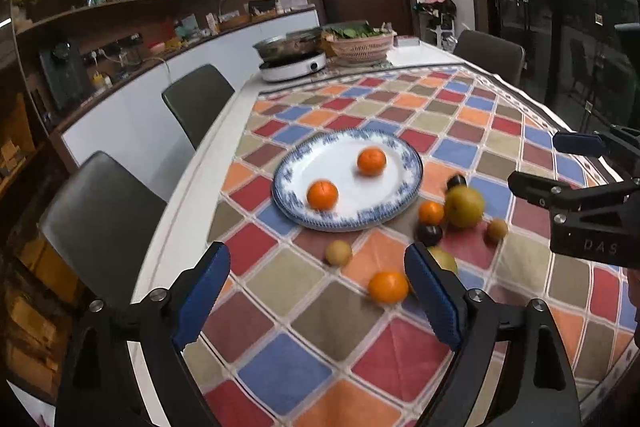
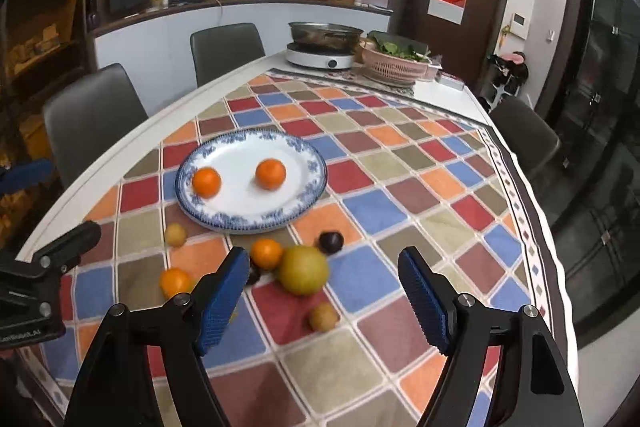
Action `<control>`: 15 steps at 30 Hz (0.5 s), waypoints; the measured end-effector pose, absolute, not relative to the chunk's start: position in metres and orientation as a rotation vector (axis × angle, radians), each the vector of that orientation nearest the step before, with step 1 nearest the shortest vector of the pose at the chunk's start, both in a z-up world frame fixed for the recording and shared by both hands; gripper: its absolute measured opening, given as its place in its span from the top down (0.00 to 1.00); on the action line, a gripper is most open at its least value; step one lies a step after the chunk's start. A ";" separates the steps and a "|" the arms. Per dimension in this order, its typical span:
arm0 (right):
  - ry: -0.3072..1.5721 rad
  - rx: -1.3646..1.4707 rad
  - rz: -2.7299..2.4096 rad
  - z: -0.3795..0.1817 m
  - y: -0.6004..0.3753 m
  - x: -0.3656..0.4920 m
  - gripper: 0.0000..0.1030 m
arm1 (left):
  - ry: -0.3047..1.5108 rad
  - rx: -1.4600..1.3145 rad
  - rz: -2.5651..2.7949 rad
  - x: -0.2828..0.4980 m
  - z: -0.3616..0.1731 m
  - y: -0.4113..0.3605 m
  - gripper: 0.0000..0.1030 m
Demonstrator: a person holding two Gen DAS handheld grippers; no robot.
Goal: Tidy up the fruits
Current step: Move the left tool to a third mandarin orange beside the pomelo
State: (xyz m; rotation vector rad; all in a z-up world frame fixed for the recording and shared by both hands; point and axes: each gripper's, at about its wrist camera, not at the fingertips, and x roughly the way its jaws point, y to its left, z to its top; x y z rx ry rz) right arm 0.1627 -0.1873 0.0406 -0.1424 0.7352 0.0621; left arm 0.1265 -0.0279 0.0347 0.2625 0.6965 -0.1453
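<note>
Beyond both spread claws (image 1: 316, 291) (image 2: 324, 291) lie loose fruits (image 2: 303, 269)

Both views are lit by soft, even indoor light from above, bright on the plate (image 1: 404, 183) and the checked tablecloth (image 1: 460, 115), dimmer toward the shelves and the dark glass at the right. Shadows under the fruit are faint and short. The oranges (image 1: 322, 194) on the plate look smeared by motion blur, as do the loose fruits nearby. Fisheye distortion bends the table edge and walls, and black vignetting fills the corners. The glass cabinet (image 2: 600, 75) carries weak reflections
</note>
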 end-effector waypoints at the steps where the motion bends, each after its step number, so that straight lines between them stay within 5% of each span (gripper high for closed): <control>1: 0.740 -0.140 0.060 0.038 -0.188 0.160 0.25 | 0.708 0.254 -0.149 0.124 0.031 -0.027 0.13; 15: 0.857 -0.137 -0.013 -0.004 -0.197 0.148 0.25 | 0.828 0.259 -0.210 0.124 -0.012 -0.028 0.13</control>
